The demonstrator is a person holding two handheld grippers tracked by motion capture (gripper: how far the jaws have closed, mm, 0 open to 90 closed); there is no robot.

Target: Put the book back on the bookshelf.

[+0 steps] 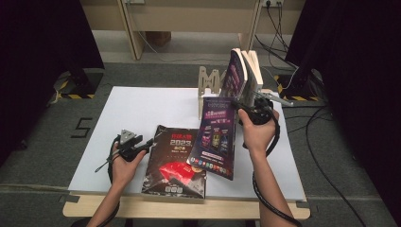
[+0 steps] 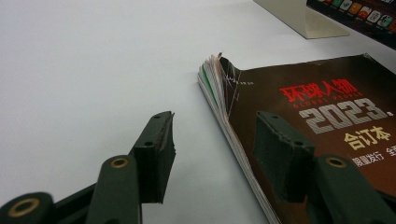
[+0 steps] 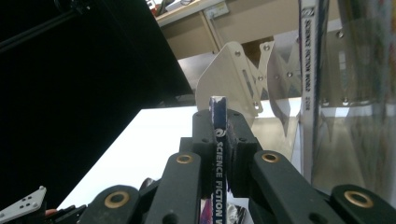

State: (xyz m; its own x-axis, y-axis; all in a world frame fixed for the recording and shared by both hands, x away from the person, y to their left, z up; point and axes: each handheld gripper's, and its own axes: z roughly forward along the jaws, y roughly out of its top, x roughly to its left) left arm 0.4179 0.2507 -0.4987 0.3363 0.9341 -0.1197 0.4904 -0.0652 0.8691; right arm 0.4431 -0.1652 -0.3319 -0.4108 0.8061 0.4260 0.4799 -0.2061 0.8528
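Left gripper (image 2: 212,154): jaws are standing open, rising from 6 o'clock.
Dark magazine (image 2: 327,121): lying flat at 3 o'clock, its edge between the jaws.
White table (image 2: 93,60): spreading toward 10 o'clock.

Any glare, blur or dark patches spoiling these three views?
High view: soft overall, dark curtains at both sides. Left gripper view: the white table looks washed out. Right gripper view: the magazine spine is sharp, the books beside it blurred.
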